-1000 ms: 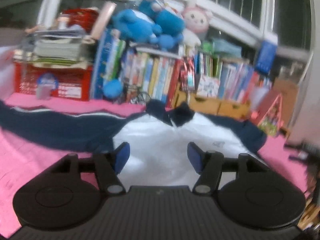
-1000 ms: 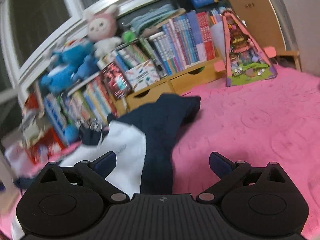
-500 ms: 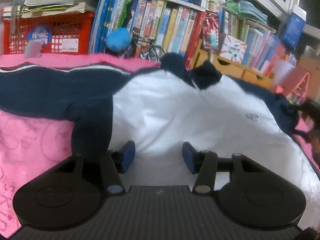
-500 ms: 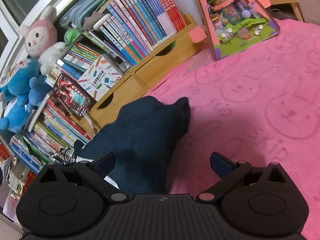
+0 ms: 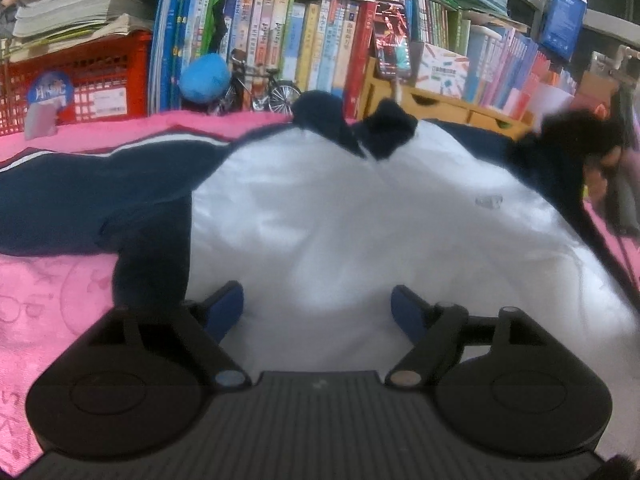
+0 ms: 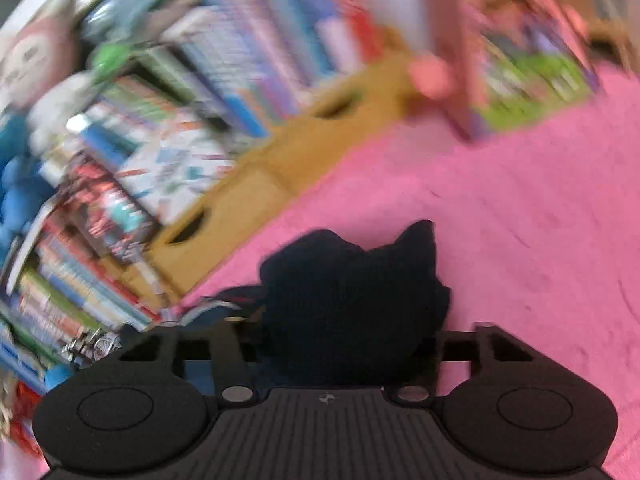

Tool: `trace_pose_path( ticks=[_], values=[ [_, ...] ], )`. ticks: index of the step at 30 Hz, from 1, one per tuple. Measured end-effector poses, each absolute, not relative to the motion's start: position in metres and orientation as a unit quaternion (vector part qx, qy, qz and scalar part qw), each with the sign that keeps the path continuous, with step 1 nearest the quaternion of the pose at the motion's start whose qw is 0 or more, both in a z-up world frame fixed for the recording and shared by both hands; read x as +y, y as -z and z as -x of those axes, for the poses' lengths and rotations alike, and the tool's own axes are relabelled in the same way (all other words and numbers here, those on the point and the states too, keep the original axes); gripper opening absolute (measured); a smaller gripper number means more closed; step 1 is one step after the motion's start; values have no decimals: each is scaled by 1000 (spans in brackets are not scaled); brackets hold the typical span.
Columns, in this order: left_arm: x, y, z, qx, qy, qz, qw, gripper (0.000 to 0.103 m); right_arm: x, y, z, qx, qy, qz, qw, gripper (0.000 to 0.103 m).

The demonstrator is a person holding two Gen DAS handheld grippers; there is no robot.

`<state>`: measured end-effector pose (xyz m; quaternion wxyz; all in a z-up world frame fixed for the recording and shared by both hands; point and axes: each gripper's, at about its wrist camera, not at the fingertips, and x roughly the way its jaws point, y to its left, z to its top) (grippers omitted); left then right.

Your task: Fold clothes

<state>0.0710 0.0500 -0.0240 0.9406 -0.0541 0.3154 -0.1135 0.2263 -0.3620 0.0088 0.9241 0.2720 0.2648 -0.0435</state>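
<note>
A jacket with a white body (image 5: 320, 216), navy sleeves and a navy collar (image 5: 356, 128) lies spread on a pink blanket (image 5: 44, 288). Its left sleeve (image 5: 92, 184) stretches out flat to the left. My left gripper (image 5: 318, 308) hovers open over the lower white body, with nothing between its fingers. In the right wrist view my right gripper (image 6: 348, 332) is shut on the bunched navy cuff of the right sleeve (image 6: 352, 280), which hides the fingertips. The left wrist view shows that cuff (image 5: 568, 140) raised at the jacket's right edge.
A bookshelf (image 5: 304, 44) packed with books runs along the back, with a red crate (image 5: 80, 80), a toy bicycle (image 5: 260, 92) and wooden drawers (image 6: 256, 196). A colourful toy house (image 6: 528, 80) stands at the right. Pink blanket (image 6: 540, 240) stretches right of the sleeve.
My right gripper went from open to shut on the right sleeve's cuff and the cuff has risen. My left gripper opened wider and stays low over the white body.
</note>
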Motion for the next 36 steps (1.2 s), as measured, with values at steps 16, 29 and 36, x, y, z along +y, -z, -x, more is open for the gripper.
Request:
trace_pose_path(
  ticks=[16,29,36],
  values=[
    [86,31,-70,292,151,181,927,80,-130,39,-37,173,-327,338,865,58],
    [83,30,-70,294,145,170,929,80,-230,-22,-112,250,-215,-56,942,93],
    [74,28,-70,299,135,140,934,80,-164,-21,-204,329,-125,-70,933,103]
  ],
)
